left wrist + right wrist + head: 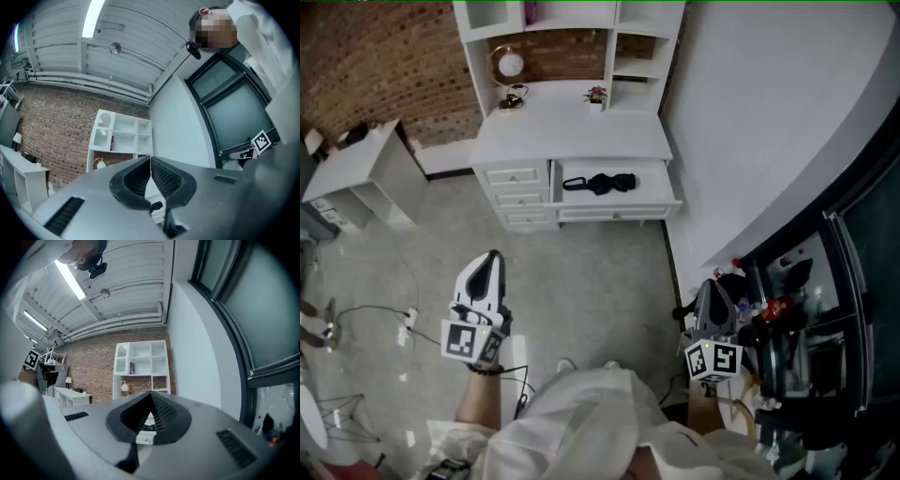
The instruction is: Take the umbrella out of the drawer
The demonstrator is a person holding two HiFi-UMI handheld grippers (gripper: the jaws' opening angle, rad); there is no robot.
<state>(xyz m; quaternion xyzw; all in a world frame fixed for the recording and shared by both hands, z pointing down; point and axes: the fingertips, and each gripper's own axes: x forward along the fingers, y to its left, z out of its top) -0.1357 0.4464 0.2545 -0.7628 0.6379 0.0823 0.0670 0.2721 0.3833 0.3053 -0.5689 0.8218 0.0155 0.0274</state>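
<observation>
A black folded umbrella point(602, 183) lies in the open top drawer point(617, 214) of a white desk with a hutch point(572, 131), far ahead in the head view. My left gripper point(492, 255) is held over the floor, well short of the desk and left of the drawer, with its jaws shut on nothing point(150, 161). My right gripper point(711, 286) hangs by the right wall, also far from the drawer, its jaws closed and empty point(151, 394). In the right gripper view a dark bit of the umbrella point(149, 427) shows below the pads.
A round lamp point(511, 70) and a small flower pot point(596, 95) stand on the desk top. A low white side table point(366, 169) is at the left. Cables point(394, 323) lie on the floor. A dark glass-fronted rack with clutter point(806, 309) lines the right.
</observation>
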